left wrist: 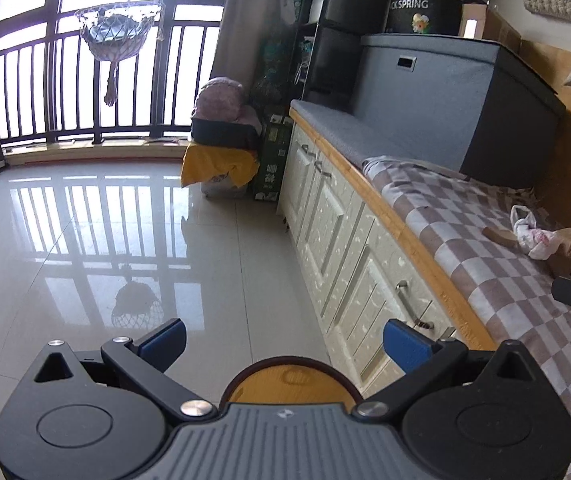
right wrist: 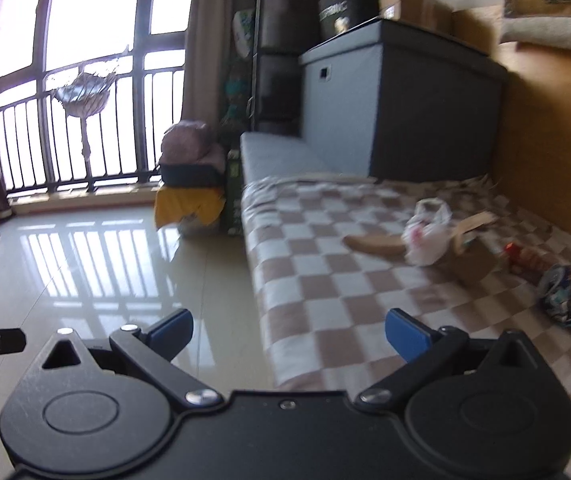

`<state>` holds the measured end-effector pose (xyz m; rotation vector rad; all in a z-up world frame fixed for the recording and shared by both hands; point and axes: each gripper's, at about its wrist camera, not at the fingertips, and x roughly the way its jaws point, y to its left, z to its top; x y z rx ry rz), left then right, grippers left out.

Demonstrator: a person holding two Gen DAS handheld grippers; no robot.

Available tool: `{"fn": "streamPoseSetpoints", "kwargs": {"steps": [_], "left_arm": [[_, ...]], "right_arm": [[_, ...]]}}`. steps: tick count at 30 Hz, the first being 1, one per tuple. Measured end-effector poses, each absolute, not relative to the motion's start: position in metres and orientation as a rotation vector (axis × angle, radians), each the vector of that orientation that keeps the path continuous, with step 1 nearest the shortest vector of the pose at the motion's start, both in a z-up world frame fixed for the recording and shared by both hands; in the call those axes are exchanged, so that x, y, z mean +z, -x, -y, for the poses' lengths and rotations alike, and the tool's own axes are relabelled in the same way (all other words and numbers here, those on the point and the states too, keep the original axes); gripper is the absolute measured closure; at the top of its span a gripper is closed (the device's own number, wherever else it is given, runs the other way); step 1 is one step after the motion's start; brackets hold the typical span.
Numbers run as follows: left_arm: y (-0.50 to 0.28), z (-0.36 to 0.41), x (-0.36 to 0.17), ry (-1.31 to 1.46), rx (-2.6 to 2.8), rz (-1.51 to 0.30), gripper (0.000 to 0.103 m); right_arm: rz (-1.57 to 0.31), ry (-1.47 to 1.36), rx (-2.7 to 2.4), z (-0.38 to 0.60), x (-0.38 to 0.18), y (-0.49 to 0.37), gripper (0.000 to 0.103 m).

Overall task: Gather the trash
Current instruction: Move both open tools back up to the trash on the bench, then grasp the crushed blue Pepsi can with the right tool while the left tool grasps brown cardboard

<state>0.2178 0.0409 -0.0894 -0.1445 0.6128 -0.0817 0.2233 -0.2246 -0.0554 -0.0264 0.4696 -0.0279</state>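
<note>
The left gripper (left wrist: pixel 284 342) has its blue-tipped fingers spread wide. The right gripper (right wrist: pixel 288 334) is spread wide too. Neither holds anything.

Left gripper (left wrist: pixel 284 340), blue pads wide apart, empty, over glossy tiled floor (left wrist: pixel 105 240) w/ round orange-topped bin (left wrist: pixel 291 380) just below. Right: brown-white checked blanket on bench (left wrist: pixel 497 264); far right, crumpled white plastic bag (left wrist: pixel 533 236) touching brown paper scraps (left wrist: pixel 499 236).

Home living room, checkered bench cover (right wrist: pixel 325 240), white cabinets (left wrist: pixel 337 224), balcony railing (left wrist: pixel 85 92), curtains (left wrist: pixel 237 20)
</note>
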Motion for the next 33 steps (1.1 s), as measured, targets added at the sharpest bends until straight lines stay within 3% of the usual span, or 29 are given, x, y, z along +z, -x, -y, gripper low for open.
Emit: {"fn": "streamPoseSetpoints", "kwargs": {"steps": [17, 33], "left_arm": [[-0.222, 0.087, -0.038, 0.145, -0.285, -0.409, 0.000], [-0.256, 0.218, -0.056, -0.015, -0.495, -0.370, 0.000]], "right_arm": [[-0.320, 0.112, -0.264, 0.370, -0.011, -0.211, 0.000], [-0.309, -0.132, -0.492, 0.503, -0.068, -0.241, 0.000]]}}
